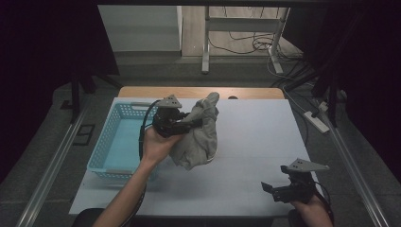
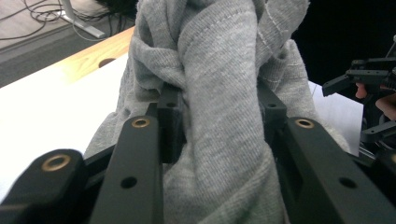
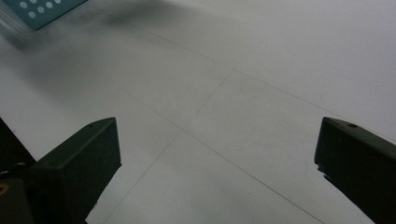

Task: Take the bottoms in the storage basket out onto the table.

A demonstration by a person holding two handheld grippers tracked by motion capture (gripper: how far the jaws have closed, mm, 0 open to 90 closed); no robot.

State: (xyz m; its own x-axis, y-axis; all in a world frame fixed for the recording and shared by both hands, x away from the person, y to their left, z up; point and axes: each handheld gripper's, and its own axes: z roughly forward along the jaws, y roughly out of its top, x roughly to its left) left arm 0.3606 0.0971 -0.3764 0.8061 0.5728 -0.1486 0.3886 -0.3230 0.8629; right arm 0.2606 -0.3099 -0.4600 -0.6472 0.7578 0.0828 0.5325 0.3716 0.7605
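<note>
The grey garment [image 1: 198, 132] hangs bunched in the left gripper [image 1: 189, 122], whose jaws are clamped tight on a thick fold of it, its lower end apparently just brushing the white surface [image 1: 255, 142]. This looks like the carrying step: the next move probably calls for swinging the cloth over the light-blue basket [image 1: 113, 137], just beside that gripper and apparently holding nothing, before letting go. The right gripper [image 1: 276, 189] rests well apart near the surface's near edge, jaws spread wide with nothing between them.
</note>
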